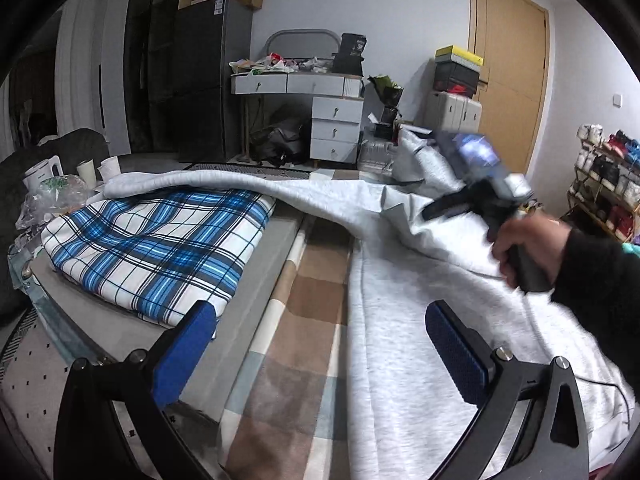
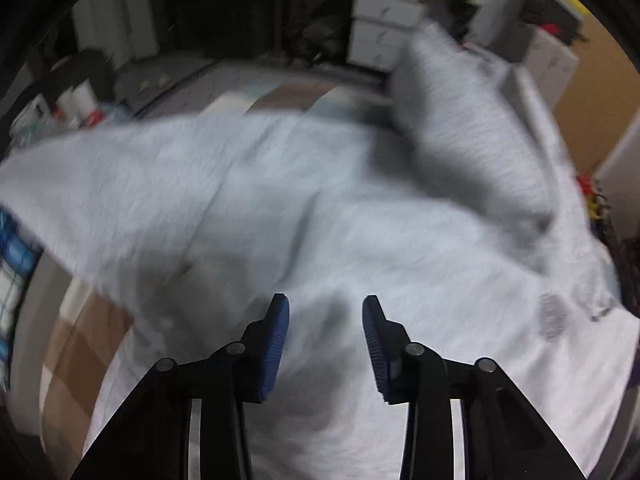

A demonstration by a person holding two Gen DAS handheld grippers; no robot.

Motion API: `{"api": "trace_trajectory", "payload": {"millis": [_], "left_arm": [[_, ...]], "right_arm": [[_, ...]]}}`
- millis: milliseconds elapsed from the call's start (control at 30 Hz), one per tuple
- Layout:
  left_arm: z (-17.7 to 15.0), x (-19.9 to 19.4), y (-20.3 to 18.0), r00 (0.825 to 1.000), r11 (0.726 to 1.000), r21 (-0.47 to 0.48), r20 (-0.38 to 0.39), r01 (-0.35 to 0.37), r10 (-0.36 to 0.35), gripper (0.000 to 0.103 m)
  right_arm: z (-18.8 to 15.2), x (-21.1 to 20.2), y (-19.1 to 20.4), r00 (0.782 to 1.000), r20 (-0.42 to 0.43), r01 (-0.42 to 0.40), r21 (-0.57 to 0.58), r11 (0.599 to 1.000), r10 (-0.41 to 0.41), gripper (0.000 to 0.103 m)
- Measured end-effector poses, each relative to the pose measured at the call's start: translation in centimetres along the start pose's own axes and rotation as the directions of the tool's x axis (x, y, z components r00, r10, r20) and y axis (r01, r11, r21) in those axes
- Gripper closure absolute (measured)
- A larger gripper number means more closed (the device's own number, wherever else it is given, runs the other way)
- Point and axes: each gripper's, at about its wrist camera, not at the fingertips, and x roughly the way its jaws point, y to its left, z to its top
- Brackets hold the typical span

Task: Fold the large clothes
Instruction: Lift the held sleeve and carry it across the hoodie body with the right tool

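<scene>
From the left wrist view, the left tool (image 1: 320,344) stands with its two blue pads (image 1: 188,344) spread wide and nothing between them. One large grey garment (image 1: 400,280) lies spread over a checked blanket (image 1: 304,320), one sleeve reaching left across the top of one folded blue plaid cloth (image 1: 160,248). That cloth rests on a grey worktop (image 1: 248,264). To the right, one hand (image 1: 524,248) in a dark sleeve grips the right tool (image 1: 472,196), which hangs blurred above the garment. Behind stand one white drawer unit (image 1: 336,128), one wooden door (image 1: 512,76) and one shoe rack (image 1: 604,184).

From the right wrist view, the right tool (image 2: 325,320) points down at the grey garment (image 2: 320,208), which fills most of the picture. Its two blue pads (image 2: 276,344) stand partly apart, and no cloth seems to be caught between them, though motion blur makes this hard to judge. One raised fold (image 2: 472,120) of the garment stands at the upper right.
</scene>
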Motion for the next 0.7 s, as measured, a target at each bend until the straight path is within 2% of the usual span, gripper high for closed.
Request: {"api": "trace_trajectory", "payload": {"millis": [67,133,167,200,300,333,367,400,433,500,600,667,700], "left_arm": [[0.3,0.2,0.4,1.000,1.000,-0.026,-0.010,0.008,-0.008,0.001],[0.7,0.1,0.5,1.000,0.999,-0.045,-0.009,0.010,-0.010,0.001],[1.0,0.0,0.4,1.000,0.999,-0.044,-0.008,0.005,-0.006,0.001],[1.2,0.0,0.2,1.000,0.999,-0.036,-0.002,0.003,-0.003,0.001],[1.8,-0.1,-0.6,1.000,1.000,-0.011,0.010,-0.002,0.002,0.001],[2.0,-0.1,-0.9,1.000,1.000,-0.004,0.013,0.001,-0.001,0.001],[2.1,-0.1,-1.0,1.000,1.000,-0.002,0.015,0.004,-0.004,0.001],[2.2,-0.1,-1.1,1.000,1.000,0.000,0.016,0.007,-0.007,0.001],[2.3,-0.1,-1.3,1.000,1.000,0.001,0.017,0.010,-0.010,0.001],[2.4,-0.1,-1.4,1.000,1.000,0.006,0.020,0.011,-0.011,0.001],[2.3,0.0,-1.7,1.000,1.000,0.011,0.018,0.015,-0.016,0.001],[2.2,0.3,-2.2,1.000,1.000,0.023,0.009,0.010,-0.010,0.001],[2.2,0.3,-2.4,1.000,1.000,0.026,0.004,0.007,-0.007,0.001]], "right_arm": [[0.8,-0.5,-3.0,0.995,0.046,0.085,0.077,0.993,-0.089,0.045],[1.0,0.3,-6.5,0.984,0.047,0.164,0.167,0.972,-0.174,0.043],[0.9,0.9,-7.5,0.981,0.024,0.186,0.188,0.964,-0.194,0.043],[0.5,2.4,-8.9,0.976,-0.033,0.216,0.214,0.953,-0.214,0.043],[-1.6,7.1,-11.0,0.967,-0.193,0.211,0.225,0.951,-0.169,0.044],[-2.1,6.3,-11.5,0.980,-0.122,0.183,0.254,0.950,-0.156,0.033],[-2.1,6.6,-11.7,0.983,-0.143,0.151,0.242,0.958,-0.118,0.026],[-2.0,6.7,-11.9,0.981,-0.169,0.128,0.216,0.968,-0.092,0.028],[-2.2,6.1,-12.2,0.985,-0.140,0.130,0.201,0.971,-0.103,0.028],[-2.7,4.0,-13.7,0.983,-0.061,0.185,0.199,0.963,-0.176,0.025],[-3.9,2.1,-17.5,0.967,-0.021,0.250,0.263,0.932,-0.254,0.022],[-4.9,2.1,-20.6,0.949,-0.048,0.310,0.322,0.895,-0.312,0.011],[-5.3,3.2,-21.5,0.942,-0.087,0.333,0.339,0.880,-0.323,0.011]]}}
